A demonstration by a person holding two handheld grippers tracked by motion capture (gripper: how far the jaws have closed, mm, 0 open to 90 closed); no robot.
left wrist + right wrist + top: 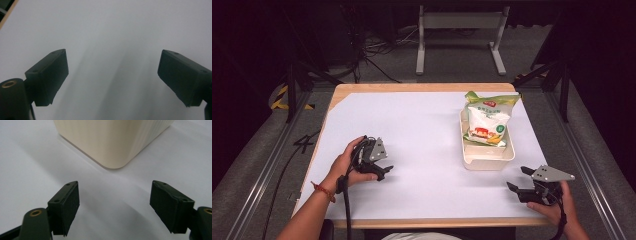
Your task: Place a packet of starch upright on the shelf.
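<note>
**High view: snack bag sitting in the cream bin**

You are resting both grippers on the white sheet [422, 150]. Your left gripper [382, 169] and right gripper [518, 180] are both gaping wide, holding nothing. The snack bag [486, 120] is leaning inside the cream bin [488, 161]; its printing is too small to read.

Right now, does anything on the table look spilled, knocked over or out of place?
Nothing looks spilled or damaged. The snack bag sits in the cream bin, leaning back with its green top poking over the far rim. The left gripper and right gripper are both open, clear of the bin.
</note>
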